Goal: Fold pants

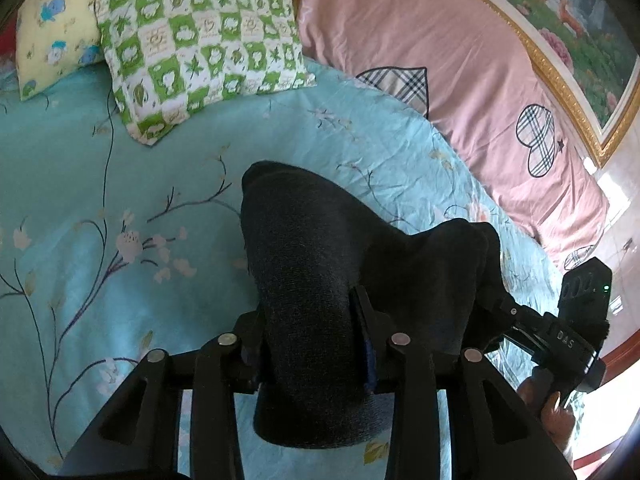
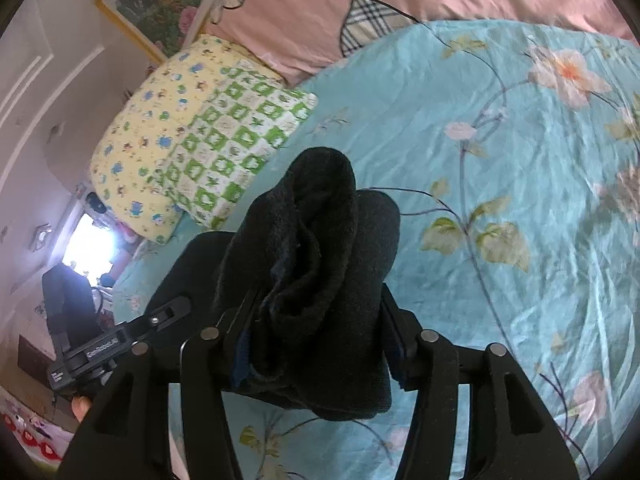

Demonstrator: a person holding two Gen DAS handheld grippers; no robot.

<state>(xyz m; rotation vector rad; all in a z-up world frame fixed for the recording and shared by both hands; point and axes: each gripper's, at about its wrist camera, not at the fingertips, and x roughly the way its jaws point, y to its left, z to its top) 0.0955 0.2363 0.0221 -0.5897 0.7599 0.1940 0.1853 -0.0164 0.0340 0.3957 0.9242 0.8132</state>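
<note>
The black pants (image 1: 312, 240) are bunched in a thick roll between the fingers of my left gripper (image 1: 308, 312), which is shut on them. The cloth runs on to the right, where the other gripper's black body (image 1: 576, 320) shows with a hand (image 1: 548, 404) below it. In the right wrist view a folded wad of the same pants (image 2: 320, 220) fills my right gripper (image 2: 318, 312), which is also shut on it. An end of the cloth hangs under each gripper, above the teal floral sheet (image 1: 80, 180). The fingertips are buried in the fabric.
A green checked pillow (image 1: 200, 48) leans on a yellow cartoon pillow (image 1: 52, 28) at the head of the bed. A pink quilt with plaid hearts (image 1: 420, 40) lies along the far side under a gold-framed picture (image 1: 580, 40). Bare sheet (image 2: 520, 160) spreads ahead.
</note>
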